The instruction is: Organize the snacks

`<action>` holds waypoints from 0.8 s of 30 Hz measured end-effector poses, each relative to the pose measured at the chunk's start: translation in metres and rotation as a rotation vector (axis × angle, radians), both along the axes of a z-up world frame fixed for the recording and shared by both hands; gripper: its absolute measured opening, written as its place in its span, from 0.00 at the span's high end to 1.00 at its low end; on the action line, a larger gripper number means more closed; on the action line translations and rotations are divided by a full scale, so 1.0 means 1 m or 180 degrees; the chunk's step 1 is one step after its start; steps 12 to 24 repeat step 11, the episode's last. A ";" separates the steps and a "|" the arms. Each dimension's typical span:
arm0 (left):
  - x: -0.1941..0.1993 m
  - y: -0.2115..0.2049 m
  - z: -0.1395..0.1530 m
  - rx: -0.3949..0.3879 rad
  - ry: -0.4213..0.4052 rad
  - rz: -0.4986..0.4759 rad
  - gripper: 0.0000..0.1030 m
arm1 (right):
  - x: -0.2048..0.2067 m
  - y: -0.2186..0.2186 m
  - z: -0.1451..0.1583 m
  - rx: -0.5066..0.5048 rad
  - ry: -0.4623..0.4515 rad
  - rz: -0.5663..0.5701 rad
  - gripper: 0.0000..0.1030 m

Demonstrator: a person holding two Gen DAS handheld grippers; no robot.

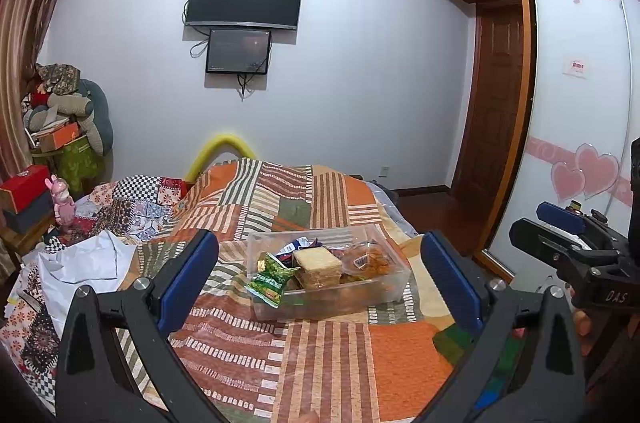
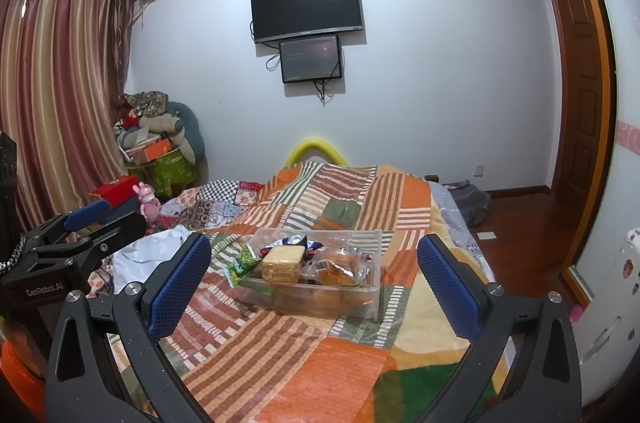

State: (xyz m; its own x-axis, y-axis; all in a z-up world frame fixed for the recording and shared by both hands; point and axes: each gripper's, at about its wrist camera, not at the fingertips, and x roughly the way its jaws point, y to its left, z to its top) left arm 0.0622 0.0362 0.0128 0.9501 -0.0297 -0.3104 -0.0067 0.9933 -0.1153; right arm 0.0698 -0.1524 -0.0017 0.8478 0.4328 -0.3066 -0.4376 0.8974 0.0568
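Snacks in crinkly, light, crushable wrappers fill a clear plastic bin [image 1: 384, 283] on the patchwork blanket [image 1: 320, 355]; both the left gripper [image 1: 320, 279] and right gripper [image 2: 316, 283] hover before it, jaws spread wide and empty, best pinching wrapper edges gently.

The right gripper [image 2: 314, 287] is held above the bed [image 2: 280, 355] with its blue-padded jaws spread wide and nothing between them, framing a clear plastic box [image 2: 372, 297] that sits on the patchwork blanket [image 2: 348, 211]. In the box lie a stack of wafers [image 2: 282, 265], wrapped pastries [image 2: 338, 269] and green packets [image 2: 242, 263] that hang over its left rim. The left gripper [image 2: 108, 215] shows at the left edge, well apart from the box.
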 end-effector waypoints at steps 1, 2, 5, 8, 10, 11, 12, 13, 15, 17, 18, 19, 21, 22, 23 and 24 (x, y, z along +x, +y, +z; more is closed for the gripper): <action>0.000 0.000 0.000 -0.0006 0.0000 0.0003 0.00 | 0.000 0.000 0.000 0.0001 0.0003 0.0002 0.00; 0.000 0.001 -0.001 -0.0013 0.0001 0.0008 0.00 | 0.000 0.000 0.000 0.0000 0.0006 0.0002 0.00; 0.001 0.003 -0.002 -0.0047 0.0016 0.0000 0.00 | 0.002 0.000 -0.001 0.0001 0.0018 0.0003 0.00; 0.002 0.003 -0.003 -0.0048 0.0032 -0.0011 0.00 | 0.003 0.000 -0.001 0.0007 0.0029 0.0002 0.00; 0.003 0.002 -0.004 -0.0044 0.0042 -0.0024 0.00 | 0.004 0.000 -0.002 0.0012 0.0036 0.0002 0.00; 0.003 0.002 -0.004 -0.0042 0.0047 -0.0025 0.00 | 0.004 0.000 -0.002 0.0016 0.0040 0.0003 0.00; 0.003 0.002 -0.004 -0.0042 0.0047 -0.0025 0.00 | 0.004 0.000 -0.002 0.0016 0.0040 0.0003 0.00; 0.003 0.002 -0.004 -0.0042 0.0047 -0.0025 0.00 | 0.004 0.000 -0.002 0.0016 0.0040 0.0003 0.00; 0.003 0.002 -0.004 -0.0042 0.0047 -0.0025 0.00 | 0.004 0.000 -0.002 0.0016 0.0040 0.0003 0.00; 0.003 0.002 -0.004 -0.0042 0.0047 -0.0025 0.00 | 0.004 0.000 -0.002 0.0016 0.0040 0.0003 0.00; 0.003 0.002 -0.004 -0.0042 0.0047 -0.0025 0.00 | 0.004 0.000 -0.002 0.0016 0.0040 0.0003 0.00; 0.003 0.002 -0.004 -0.0042 0.0047 -0.0025 0.00 | 0.004 0.000 -0.002 0.0016 0.0040 0.0003 0.00; 0.003 0.002 -0.004 -0.0042 0.0047 -0.0025 0.00 | 0.004 0.000 -0.002 0.0016 0.0040 0.0003 0.00; 0.003 0.002 -0.004 -0.0042 0.0047 -0.0025 0.00 | 0.004 0.000 -0.002 0.0016 0.0040 0.0003 0.00; 0.003 0.002 -0.004 -0.0042 0.0047 -0.0025 0.00 | 0.004 0.000 -0.002 0.0016 0.0040 0.0003 0.00; 0.003 0.002 -0.004 -0.0042 0.0047 -0.0025 0.00 | 0.004 0.000 -0.002 0.0016 0.0040 0.0003 0.00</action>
